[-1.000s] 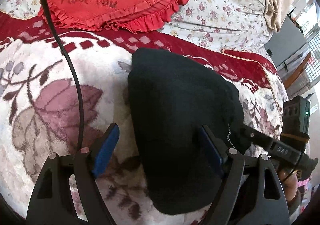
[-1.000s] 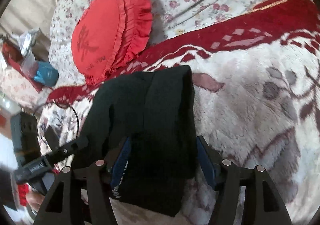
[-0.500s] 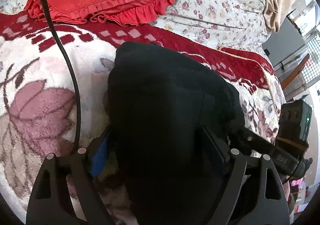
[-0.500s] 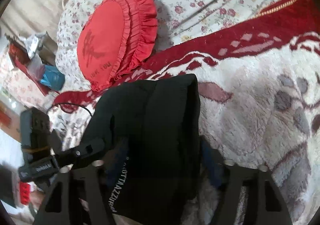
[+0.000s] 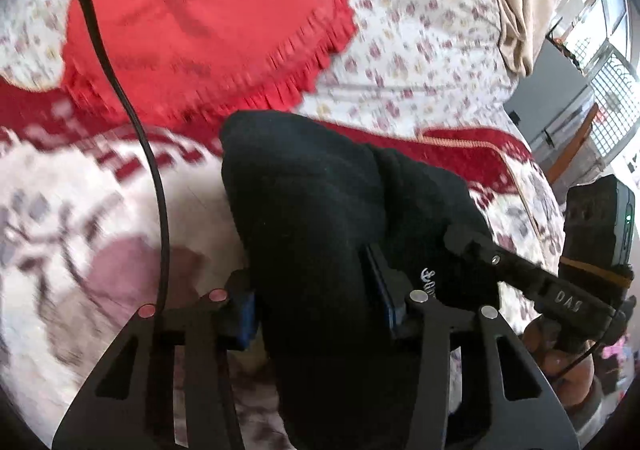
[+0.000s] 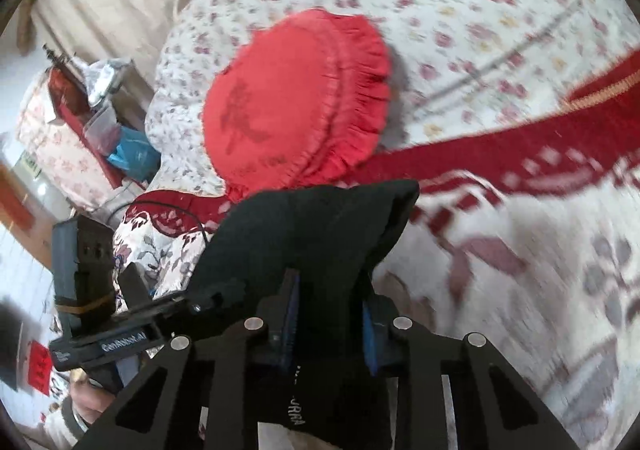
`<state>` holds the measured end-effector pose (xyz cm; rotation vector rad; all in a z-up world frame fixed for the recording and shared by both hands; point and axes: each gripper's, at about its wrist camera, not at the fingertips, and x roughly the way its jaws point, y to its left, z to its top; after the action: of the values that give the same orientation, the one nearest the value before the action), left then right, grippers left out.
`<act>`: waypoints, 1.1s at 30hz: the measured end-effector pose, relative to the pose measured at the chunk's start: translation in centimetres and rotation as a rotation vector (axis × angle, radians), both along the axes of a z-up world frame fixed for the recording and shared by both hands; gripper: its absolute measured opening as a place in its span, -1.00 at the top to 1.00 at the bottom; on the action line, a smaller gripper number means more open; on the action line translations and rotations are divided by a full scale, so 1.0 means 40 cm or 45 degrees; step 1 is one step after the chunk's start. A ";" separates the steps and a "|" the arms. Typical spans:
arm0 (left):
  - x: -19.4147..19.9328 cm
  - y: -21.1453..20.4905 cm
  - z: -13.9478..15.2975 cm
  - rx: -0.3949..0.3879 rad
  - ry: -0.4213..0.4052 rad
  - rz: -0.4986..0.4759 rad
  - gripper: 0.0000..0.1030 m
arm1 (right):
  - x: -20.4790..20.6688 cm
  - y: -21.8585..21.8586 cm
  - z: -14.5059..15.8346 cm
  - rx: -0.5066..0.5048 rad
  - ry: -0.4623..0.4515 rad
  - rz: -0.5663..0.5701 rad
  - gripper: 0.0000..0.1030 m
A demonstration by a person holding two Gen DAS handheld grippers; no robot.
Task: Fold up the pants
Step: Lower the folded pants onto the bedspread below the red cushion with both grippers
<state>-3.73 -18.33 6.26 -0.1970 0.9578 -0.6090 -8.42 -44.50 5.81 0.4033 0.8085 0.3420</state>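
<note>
Both grippers now closed in: left gripper [image 5: 316, 298] and right gripper [image 6: 330, 316] pinch black pants [image 5: 320, 218], seemingly lifted off blanket [image 5: 80, 210]; red cushion [image 6: 296, 106] behind.

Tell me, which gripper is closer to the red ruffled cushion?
Left, probably. Left gripper, clamping the black pants, has the red ruffled cushion just ahead; right gripper sits farther out, cushion ahead-left.

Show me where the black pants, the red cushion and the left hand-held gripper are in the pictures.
black pants [image 5: 312, 210]: left wrist view, on the folded cloth.
red cushion [image 6: 296, 102]: right wrist view, on its flat middle.
left hand-held gripper [image 5: 316, 306]: left wrist view, midway between its fingertips.
</note>
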 end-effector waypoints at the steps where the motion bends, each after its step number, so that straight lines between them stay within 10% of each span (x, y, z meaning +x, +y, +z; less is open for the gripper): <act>1: 0.014 0.018 0.012 -0.003 -0.007 0.020 0.12 | 0.011 0.012 0.001 -0.002 -0.005 0.010 0.52; 14: 0.134 0.156 -0.099 0.069 0.132 0.191 -0.02 | 0.196 0.131 -0.115 -0.131 0.162 0.023 0.49; 26: 0.060 0.158 -0.007 0.156 -0.026 0.220 -0.09 | 0.164 0.122 0.017 -0.168 0.026 0.030 0.30; 33: 0.018 0.096 -0.049 0.316 -0.059 0.180 -0.09 | 0.262 0.236 -0.054 -0.300 0.102 0.138 0.32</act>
<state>-3.02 -14.50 4.29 -0.0285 0.9572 -0.3593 2.07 -35.07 3.66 0.1538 0.9395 0.3286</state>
